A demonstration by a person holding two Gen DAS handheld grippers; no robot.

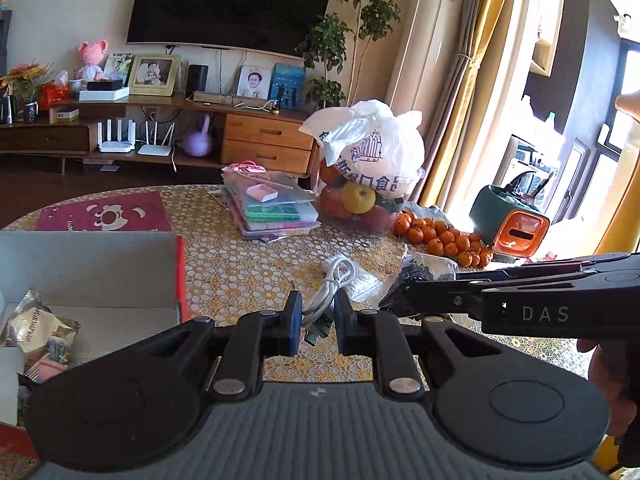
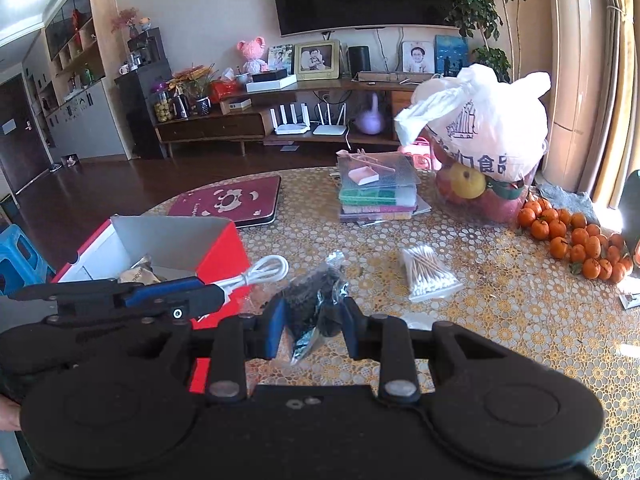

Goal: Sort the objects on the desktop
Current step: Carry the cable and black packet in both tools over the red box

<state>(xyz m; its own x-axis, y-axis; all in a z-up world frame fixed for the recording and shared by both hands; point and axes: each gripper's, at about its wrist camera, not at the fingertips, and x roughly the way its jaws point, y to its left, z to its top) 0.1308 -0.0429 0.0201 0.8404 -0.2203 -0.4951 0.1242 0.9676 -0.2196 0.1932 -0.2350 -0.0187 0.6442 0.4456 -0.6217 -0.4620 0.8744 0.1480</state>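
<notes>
My left gripper [image 1: 319, 314] is shut on a coiled white cable [image 1: 336, 276], whose plug hangs between the blue pads. The right wrist view shows this gripper [image 2: 218, 294] from the side, with the cable [image 2: 268, 266] looping out beside the red box [image 2: 224, 248]. My right gripper [image 2: 314, 320] is shut on a clear bag of small black items [image 2: 312, 292]. The left wrist view shows its tips [image 1: 394, 304] pinching that bag [image 1: 428, 270]. The red box [image 1: 182, 264] stands open at the left with a foil packet [image 1: 36, 324] inside. A pack of cotton swabs [image 2: 428, 272] lies on the table.
On the patterned tablecloth [image 2: 520, 320] are a stack of plastic cases [image 2: 376, 196], a maroon mat [image 2: 232, 202], a white bag over fruit [image 2: 484, 144], loose tangerines [image 2: 576, 236] and a green-orange container [image 1: 512, 220]. A blue stool [image 2: 20, 256] stands left of the table.
</notes>
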